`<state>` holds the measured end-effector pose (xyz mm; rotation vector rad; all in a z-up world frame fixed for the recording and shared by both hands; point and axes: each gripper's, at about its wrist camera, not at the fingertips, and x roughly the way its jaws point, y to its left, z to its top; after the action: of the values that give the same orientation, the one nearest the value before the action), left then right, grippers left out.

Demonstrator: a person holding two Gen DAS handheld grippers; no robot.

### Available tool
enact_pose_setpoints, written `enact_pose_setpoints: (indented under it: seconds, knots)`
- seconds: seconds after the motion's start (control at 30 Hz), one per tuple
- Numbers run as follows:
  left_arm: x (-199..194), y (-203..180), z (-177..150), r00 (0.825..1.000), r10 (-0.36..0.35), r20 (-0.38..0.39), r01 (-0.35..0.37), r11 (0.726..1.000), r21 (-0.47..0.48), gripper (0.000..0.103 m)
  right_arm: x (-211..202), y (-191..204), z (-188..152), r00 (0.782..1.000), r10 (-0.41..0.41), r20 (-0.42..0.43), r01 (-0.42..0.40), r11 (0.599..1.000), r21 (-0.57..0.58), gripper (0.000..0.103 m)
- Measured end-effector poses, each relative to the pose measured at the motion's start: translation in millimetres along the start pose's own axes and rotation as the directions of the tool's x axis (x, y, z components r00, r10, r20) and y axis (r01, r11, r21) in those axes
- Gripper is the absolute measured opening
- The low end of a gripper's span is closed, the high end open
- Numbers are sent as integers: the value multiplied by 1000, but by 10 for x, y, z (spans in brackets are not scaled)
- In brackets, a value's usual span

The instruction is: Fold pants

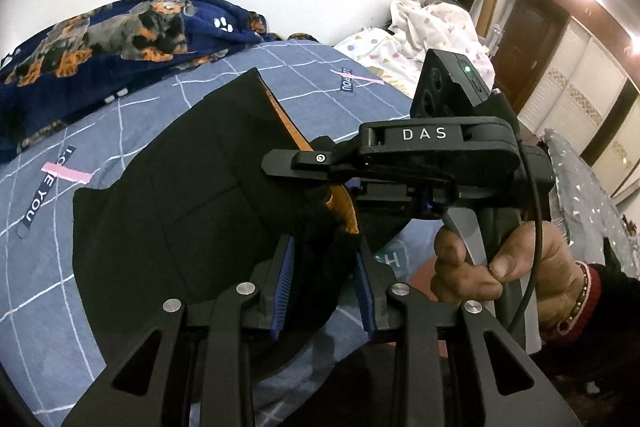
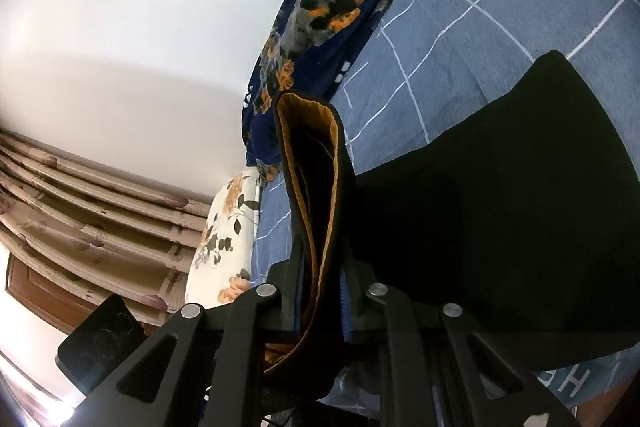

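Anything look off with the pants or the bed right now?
Nothing stands out. The black pants lie on the blue bedsheet, both tools, left tool and right tool, grip its orange-lined edge; no damage visible.

One pair of black pants (image 1: 192, 203) lies on one blue checked bed sheet (image 1: 48, 267), and every count here is placed against that sheet. Two grippers work above it: the left gripper (image 1: 325, 279) and the right gripper (image 2: 320, 291), one hand (image 1: 500, 267) showing beside the sheet's near edge. One navy dog-print blanket (image 1: 120, 31) lies bunched along the sheet's far side. One white patterned quilt (image 1: 424, 27) sits past its far corner. One floral pillow (image 2: 228, 239) rests against the sheet's edge. Two printed word labels (image 1: 44, 187) show on the sheet in the left wrist view.
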<state>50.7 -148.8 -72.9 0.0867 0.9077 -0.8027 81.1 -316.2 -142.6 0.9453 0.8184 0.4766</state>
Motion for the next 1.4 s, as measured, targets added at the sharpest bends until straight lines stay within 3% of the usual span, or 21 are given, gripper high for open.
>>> enact_pose_setpoints:
  seconds: [0.4, 0.5, 0.87, 1.2, 1.4]
  knots:
    - [-83, 59, -6, 999, 31, 22, -31, 999, -8, 61, -150, -37, 84, 999, 15, 42, -16, 1000, 10, 13]
    - [-162, 153, -2, 995, 87, 47, -86, 996, -22, 61, -259, -73, 114, 998, 10, 68, -12, 1000, 20, 13]
    - [-354, 954, -134, 985, 164, 48, -148, 959, -244, 63, -581, -339, 232, 993, 4, 121, -15, 996, 89, 13]
    - [-213, 1075, -309, 979, 202, -8, -198, 948, -251, 63, -744, -807, 287, 990, -29, 137, 8, 989, 151, 13]
    - [-102, 1061, -367, 978, 202, -44, -206, 946, -249, 63, -736, -961, 364, 990, 1, 140, -17, 994, 112, 12]
